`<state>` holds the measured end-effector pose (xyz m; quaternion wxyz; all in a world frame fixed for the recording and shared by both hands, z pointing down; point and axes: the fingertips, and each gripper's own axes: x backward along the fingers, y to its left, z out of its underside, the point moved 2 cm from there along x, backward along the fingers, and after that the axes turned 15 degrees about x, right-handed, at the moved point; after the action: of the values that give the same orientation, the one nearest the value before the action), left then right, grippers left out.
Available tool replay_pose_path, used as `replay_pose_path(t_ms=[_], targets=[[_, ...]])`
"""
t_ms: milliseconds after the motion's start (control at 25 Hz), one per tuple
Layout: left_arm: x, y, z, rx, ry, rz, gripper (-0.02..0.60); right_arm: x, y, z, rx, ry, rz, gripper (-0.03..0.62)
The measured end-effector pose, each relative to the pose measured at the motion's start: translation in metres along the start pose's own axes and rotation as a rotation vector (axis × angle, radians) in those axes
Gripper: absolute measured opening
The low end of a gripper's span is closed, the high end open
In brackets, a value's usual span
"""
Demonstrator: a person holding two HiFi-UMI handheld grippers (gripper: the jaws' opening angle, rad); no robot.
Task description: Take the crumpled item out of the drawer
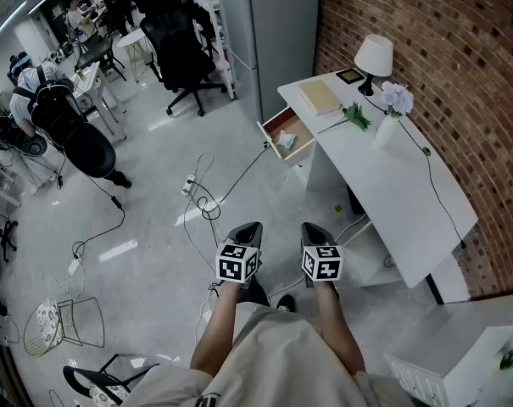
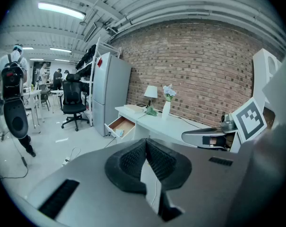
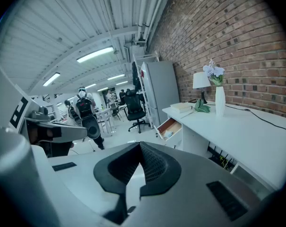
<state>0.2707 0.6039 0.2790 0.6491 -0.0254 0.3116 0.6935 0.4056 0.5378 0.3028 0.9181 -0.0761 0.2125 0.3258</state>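
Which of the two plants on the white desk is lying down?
The green leafy stem, flat on the white desk; the pale flowers stand upright in a white vase.

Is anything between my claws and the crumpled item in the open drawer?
Nothing visible blocks it. The drawer stands pulled open from the white desk, the crumpled item lying uncovered near its front. Between it and the left claw and right claw, both shut, is only floor with loose cables.

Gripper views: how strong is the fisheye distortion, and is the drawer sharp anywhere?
Left gripper view: heavy fisheye, dark corners, brick wall bowed, drawer small but legible. Right gripper view: same bending, ceiling lamps bright. Head view: milder distortion, even light, drawer clearest.
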Motion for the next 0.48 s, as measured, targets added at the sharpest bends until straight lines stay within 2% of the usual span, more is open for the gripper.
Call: replay_pose_path(t_ms=[480], targets=[[-0.005, 0.009, -0.005, 0.017, -0.023, -0.011, 0.015, -0.016, -0.003, -0.005, 0.048, 0.024, -0.02, 0.025]])
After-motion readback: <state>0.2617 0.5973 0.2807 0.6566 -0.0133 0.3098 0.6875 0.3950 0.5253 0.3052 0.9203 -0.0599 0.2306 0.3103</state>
